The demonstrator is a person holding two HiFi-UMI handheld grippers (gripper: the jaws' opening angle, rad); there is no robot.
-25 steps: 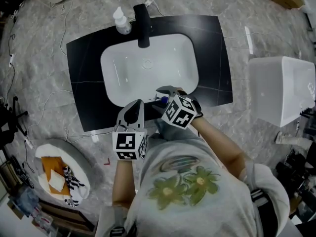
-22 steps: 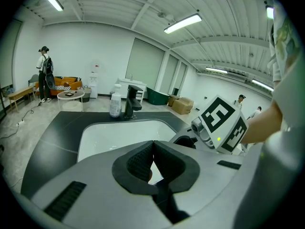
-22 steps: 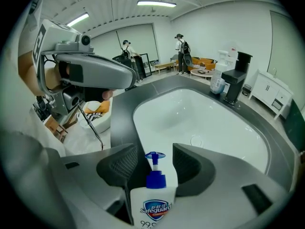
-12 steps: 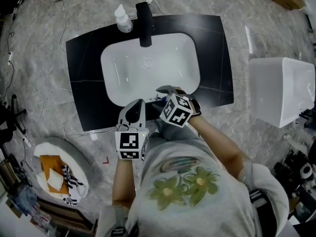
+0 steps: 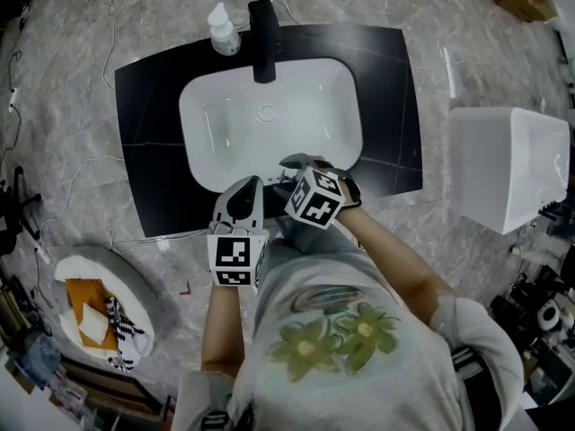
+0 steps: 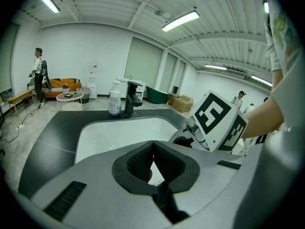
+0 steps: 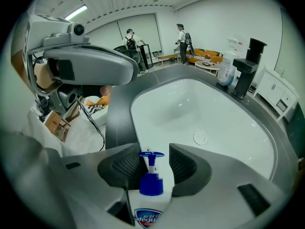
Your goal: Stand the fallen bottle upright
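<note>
A white pump bottle (image 7: 151, 194) with a blue pump head and a printed label sits between the pads of my right gripper (image 7: 152, 162), which is shut on its body. Its pump points away along the jaws, toward the white sink basin (image 7: 209, 113). In the head view my right gripper (image 5: 289, 165) is at the basin's front rim (image 5: 269, 185), and the bottle is almost hidden under it. My left gripper (image 5: 244, 194) (image 6: 152, 146) is just to its left over the black counter (image 5: 153, 151), shut with nothing between its pads.
A clear pump bottle (image 5: 222, 27) stands upright beside the black faucet (image 5: 261, 39) at the back of the sink. A white box (image 5: 508, 164) stands at the right. At the lower left is a round tray (image 5: 90, 308) with cloths. Cables lie on the grey floor.
Both grippers have stayed at the sink's front rim, and the right one has edged slightly left with the bottle. No grip has changed.
</note>
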